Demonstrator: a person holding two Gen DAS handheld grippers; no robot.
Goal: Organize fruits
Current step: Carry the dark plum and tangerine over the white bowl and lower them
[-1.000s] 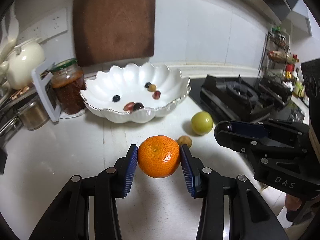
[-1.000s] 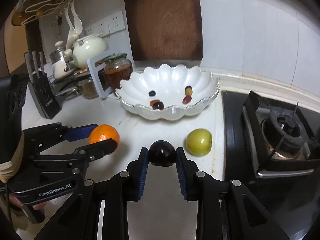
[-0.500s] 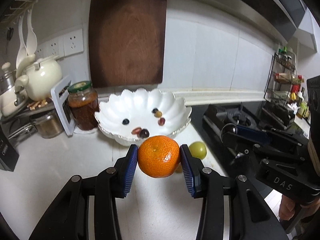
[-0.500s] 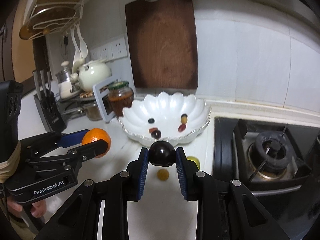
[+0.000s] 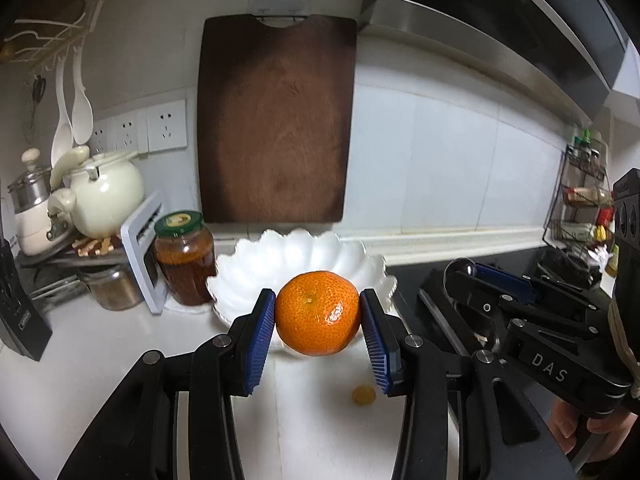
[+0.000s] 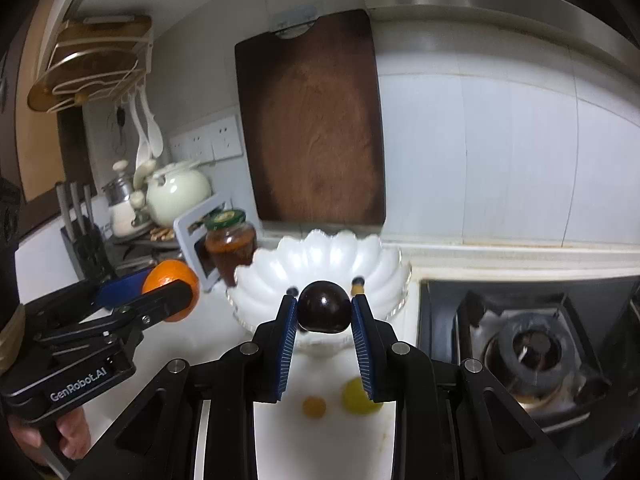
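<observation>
dim indoor light, glare on the orange (image 5: 317,313), soft blur throughout, strong fisheye bending with dark corners.

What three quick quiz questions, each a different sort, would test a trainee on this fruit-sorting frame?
1. True or false: the left gripper is shut on the orange.
2. Multiple choice: the right gripper holds A) a green fruit, B) a dark plum, C) a jar.
3. Fill in: two fruits lie loose on the white counter in front of the scalloped bowl, a small yellow-orange one and a larger ____ one.

Key: 1 true; 2 B; 3 green.
</observation>
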